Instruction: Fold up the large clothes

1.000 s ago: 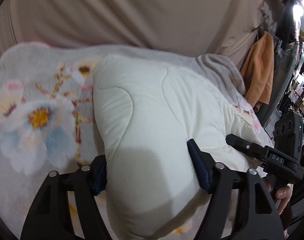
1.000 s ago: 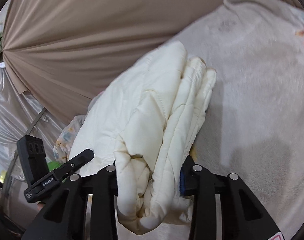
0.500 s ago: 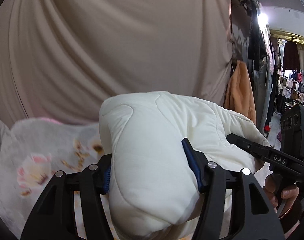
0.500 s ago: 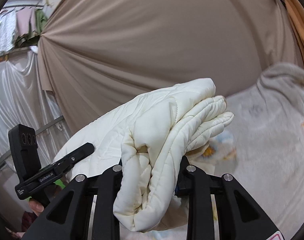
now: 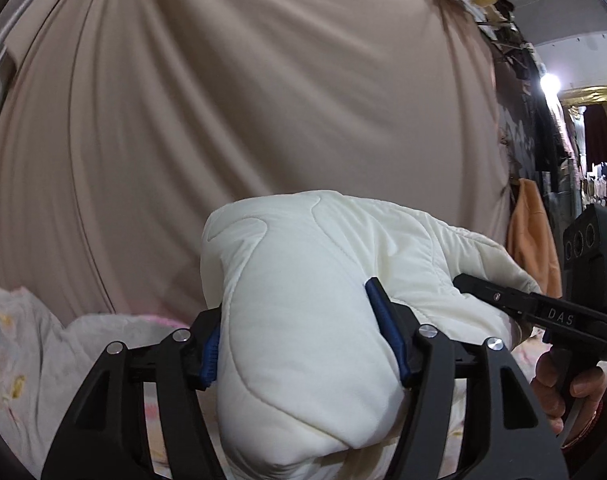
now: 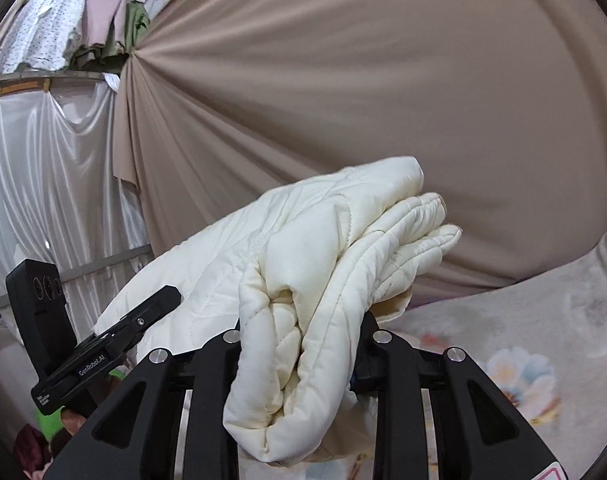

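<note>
Garment: a cream-white quilted padded jacket (image 5: pixel 303 304), already gathered into a thick bundle of several layers; its stacked edges (image 6: pixel 415 228) show in the right wrist view.
Where it is: held up in the air between the two tools, in front of the draped beige backdrop cloth (image 5: pixel 243 100) and above the pale fleece blanket with a flower print (image 6: pixel 515 364); no part of it can be seen resting on the blanket.
Left gripper (image 5: pixel 303 336): its blue-padded fingers (image 5: pixel 383 320) pinch one end of the bundle, the padding bulging out between them.
Right gripper (image 6: pixel 299 344): clamped on the other end, the folded layers squeezed between its black fingers (image 6: pixel 219 360).
Done: judging by the layered edges, the main folds look made; the jacket is compact rather than spread out.
Left: likely setting the bundle down flat and letting go; whether another fold is needed cannot be told, since the underside is hidden.
Risk: the puffy layers may spring apart on release.
Surroundings: an orange garment (image 5: pixel 531 232) hangs at the right; a rail of hung clothes (image 6: pixel 55 36) runs upper left.
</note>
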`<act>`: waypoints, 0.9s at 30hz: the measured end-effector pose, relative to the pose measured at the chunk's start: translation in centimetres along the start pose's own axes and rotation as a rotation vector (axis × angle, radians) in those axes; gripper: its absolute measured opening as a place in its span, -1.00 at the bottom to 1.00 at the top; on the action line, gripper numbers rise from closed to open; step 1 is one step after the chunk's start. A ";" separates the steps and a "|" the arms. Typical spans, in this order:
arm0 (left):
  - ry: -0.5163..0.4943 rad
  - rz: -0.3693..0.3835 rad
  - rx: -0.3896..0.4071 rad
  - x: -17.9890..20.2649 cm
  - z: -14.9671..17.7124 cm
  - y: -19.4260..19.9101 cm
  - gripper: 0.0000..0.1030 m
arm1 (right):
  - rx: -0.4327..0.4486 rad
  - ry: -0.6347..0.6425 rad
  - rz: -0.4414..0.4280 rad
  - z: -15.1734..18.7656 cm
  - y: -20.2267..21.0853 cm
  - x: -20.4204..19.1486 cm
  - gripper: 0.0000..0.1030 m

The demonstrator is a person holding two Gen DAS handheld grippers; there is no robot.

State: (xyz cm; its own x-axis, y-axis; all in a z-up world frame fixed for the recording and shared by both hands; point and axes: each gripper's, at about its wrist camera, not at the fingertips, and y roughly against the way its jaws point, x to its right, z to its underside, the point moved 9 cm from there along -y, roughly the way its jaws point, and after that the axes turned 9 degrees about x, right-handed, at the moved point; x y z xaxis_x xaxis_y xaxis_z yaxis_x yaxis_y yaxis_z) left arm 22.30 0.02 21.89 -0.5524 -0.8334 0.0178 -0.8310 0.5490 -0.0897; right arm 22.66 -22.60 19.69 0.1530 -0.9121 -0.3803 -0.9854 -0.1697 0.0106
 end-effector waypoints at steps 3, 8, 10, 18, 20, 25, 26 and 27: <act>0.079 -0.057 -0.199 -4.6 9.1 -3.5 0.34 | -0.182 -0.083 0.050 8.3 -5.0 3.5 -0.38; 0.132 -0.136 -0.435 -8.0 22.1 -2.1 0.68 | -0.445 -0.351 0.090 21.8 -5.6 8.6 0.08; 0.174 -0.110 -0.441 -8.0 22.2 -0.4 0.78 | -0.441 -0.365 0.074 22.1 -4.0 8.5 0.13; 0.200 -0.212 -0.459 -9.1 18.0 3.2 0.78 | -0.345 -0.254 0.206 17.2 1.0 8.3 0.12; 0.174 -0.250 -0.442 -8.7 16.6 3.6 0.78 | -0.344 -0.172 0.216 16.0 1.3 6.8 -0.37; 0.005 -0.319 -0.458 -5.1 15.9 3.5 0.78 | -0.383 0.056 0.238 16.5 0.4 2.1 -0.93; -0.025 -0.328 -0.467 -4.4 16.5 3.2 0.79 | -0.402 0.109 0.261 17.2 0.0 2.0 -0.94; -0.043 -0.337 -0.478 -4.1 17.0 3.2 0.79 | -0.420 0.138 0.283 18.0 -0.4 2.3 -0.98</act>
State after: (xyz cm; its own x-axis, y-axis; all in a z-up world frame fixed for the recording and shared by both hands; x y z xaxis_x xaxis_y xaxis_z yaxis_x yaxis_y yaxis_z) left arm 23.03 4.09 4.66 -0.2576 -0.9634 -0.0743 -0.9032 0.2127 0.3729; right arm 22.07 -17.97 2.19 -0.0790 -0.9798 -0.1838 -0.8791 -0.0185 0.4763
